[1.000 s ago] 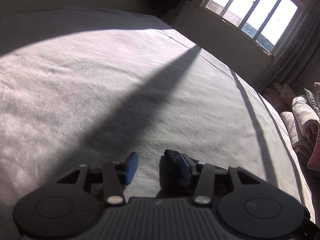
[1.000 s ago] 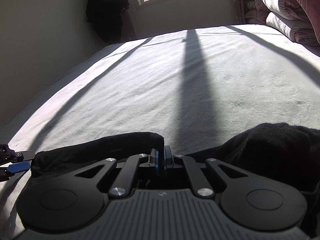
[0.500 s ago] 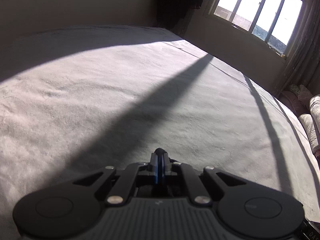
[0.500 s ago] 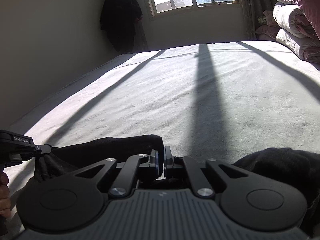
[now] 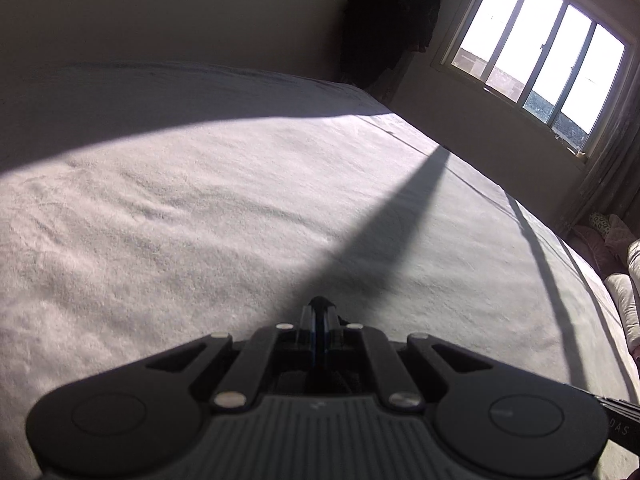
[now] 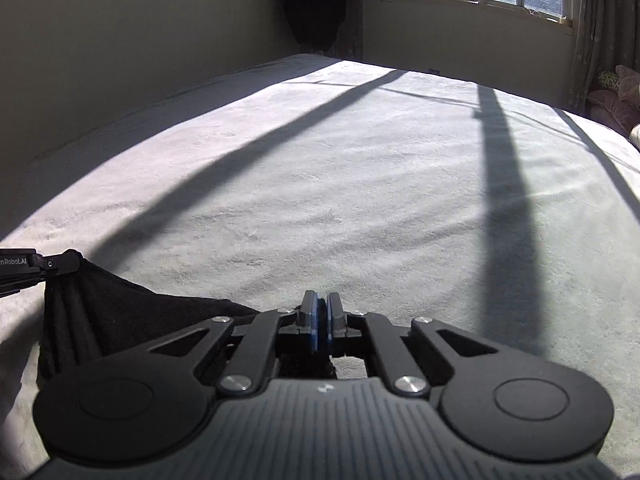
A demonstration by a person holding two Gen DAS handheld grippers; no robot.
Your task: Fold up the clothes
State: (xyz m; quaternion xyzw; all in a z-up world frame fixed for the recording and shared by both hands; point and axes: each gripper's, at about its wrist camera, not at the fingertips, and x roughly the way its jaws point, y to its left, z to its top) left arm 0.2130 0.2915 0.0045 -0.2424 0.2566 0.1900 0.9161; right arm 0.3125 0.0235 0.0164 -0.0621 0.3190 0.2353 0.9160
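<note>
A black garment (image 6: pixel 120 312) hangs stretched between my two grippers above the pale grey bed (image 6: pixel 360 200). My right gripper (image 6: pixel 320 312) is shut on one corner of it; dark cloth shows under its blue pads. At the left edge of the right wrist view, the left gripper (image 6: pixel 60 266) pinches the other corner. Seen from the left wrist, my left gripper (image 5: pixel 319 312) is shut, with a sliver of black garment (image 5: pixel 320 302) poking out at the tips and more below the fingers. Most of the garment is hidden under the gripper bodies.
A window (image 5: pixel 532 48) lights the far wall. A dark coat (image 6: pixel 320 0) hangs in the corner beside it. Folded quilts and pillows (image 5: pixel 624 280) are stacked along the bed's right side. Long shadows cross the bedspread.
My left gripper went from open to shut on the garment's corner. Both grippers rose and tilted up, lifting the black cloth off the bed; the heap at the right is gone from view.
</note>
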